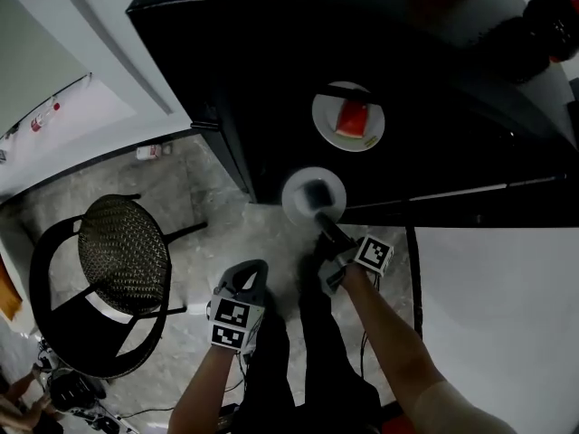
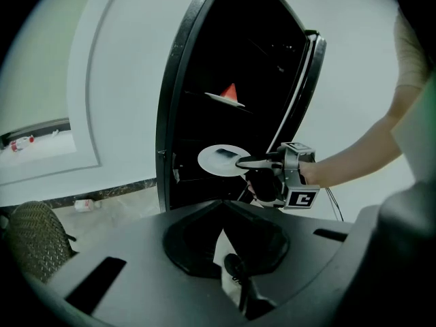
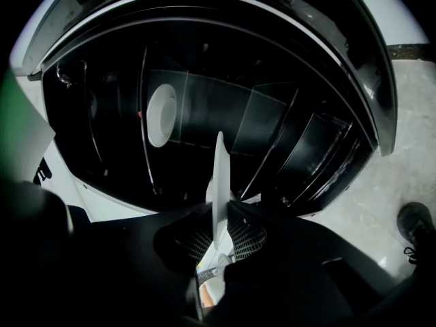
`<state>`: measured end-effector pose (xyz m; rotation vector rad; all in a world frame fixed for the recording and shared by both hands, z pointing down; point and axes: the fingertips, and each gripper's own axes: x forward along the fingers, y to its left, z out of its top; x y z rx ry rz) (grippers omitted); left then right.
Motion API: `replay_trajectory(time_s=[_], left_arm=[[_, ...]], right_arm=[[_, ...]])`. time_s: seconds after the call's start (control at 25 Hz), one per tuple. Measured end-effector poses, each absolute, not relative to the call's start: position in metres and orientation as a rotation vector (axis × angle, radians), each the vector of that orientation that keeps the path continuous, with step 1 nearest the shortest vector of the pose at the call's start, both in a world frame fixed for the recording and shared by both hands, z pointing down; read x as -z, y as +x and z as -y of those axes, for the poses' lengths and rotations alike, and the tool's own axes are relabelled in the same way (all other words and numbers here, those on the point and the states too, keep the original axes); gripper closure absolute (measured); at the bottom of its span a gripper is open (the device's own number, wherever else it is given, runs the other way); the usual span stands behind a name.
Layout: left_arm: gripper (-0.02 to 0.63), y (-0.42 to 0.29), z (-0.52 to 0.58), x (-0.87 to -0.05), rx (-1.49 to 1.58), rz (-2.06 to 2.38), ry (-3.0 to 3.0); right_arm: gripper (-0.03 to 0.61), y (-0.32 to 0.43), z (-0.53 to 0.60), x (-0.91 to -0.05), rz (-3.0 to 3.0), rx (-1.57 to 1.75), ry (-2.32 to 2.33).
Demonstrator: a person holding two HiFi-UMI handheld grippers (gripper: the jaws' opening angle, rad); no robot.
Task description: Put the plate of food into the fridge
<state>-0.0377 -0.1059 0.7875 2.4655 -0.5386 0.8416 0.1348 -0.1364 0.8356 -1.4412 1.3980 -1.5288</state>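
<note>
The black fridge [image 1: 271, 80] stands open. On a shelf inside sits a white plate with a red slice of food [image 1: 348, 120], also seen in the left gripper view as the plate with the red slice [image 2: 226, 96]. My right gripper [image 1: 318, 197] is shut on the rim of a second white plate [image 1: 303, 197] and holds it level at the fridge's opening, below that shelf. In the right gripper view this held plate [image 3: 219, 176] shows edge-on between the jaws of the right gripper [image 3: 219, 230]. My left gripper [image 1: 250, 271] hangs low beside the legs, shut and empty.
A black chair with a mesh seat [image 1: 122, 251] stands on the stone floor at the left. The open fridge door [image 2: 303, 94] is at the right of the opening. Glass shelves [image 3: 204, 111] and door bins fill the fridge. A shoe [image 3: 415, 223] is on the floor.
</note>
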Motion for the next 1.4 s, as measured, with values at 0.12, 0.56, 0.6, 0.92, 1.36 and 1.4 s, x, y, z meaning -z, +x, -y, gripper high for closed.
replay_trajectory(time_s=[0.12,0.56,0.6,0.92,1.36,1.4], left_arm=[[0.604,-0.032,0.106,-0.787,-0.849,0.517,2.484],[0.604,-0.009,0.113,-0.789,-0.868,0.469,2.511],[0.604,-0.008,0.113,-0.789,-0.868,0.465,2.510],[0.603,-0.012,0.107,-0.799,-0.889,0.448,2.501],[0.603,-0.006,0.113,-0.806,-0.887,0.443,2.525],[0.603,-0.004,0.114,-0.807,-0.883,0.441,2.531]], right_arm=[[0.540,0.140,0.140,-0.842,-1.374,1.516,-1.447],[0.540,0.164,0.158,-0.864,-1.236,1.503,-1.441],[0.540,0.166,0.160,-0.867,-1.229,1.501,-1.444],[0.540,0.170,0.170,-0.885,-1.184,1.526,-1.441],[0.540,0.177,0.184,-0.896,-1.220,1.506,-1.400],[0.534,0.177,0.186,-0.898,-1.228,1.509,-1.397]])
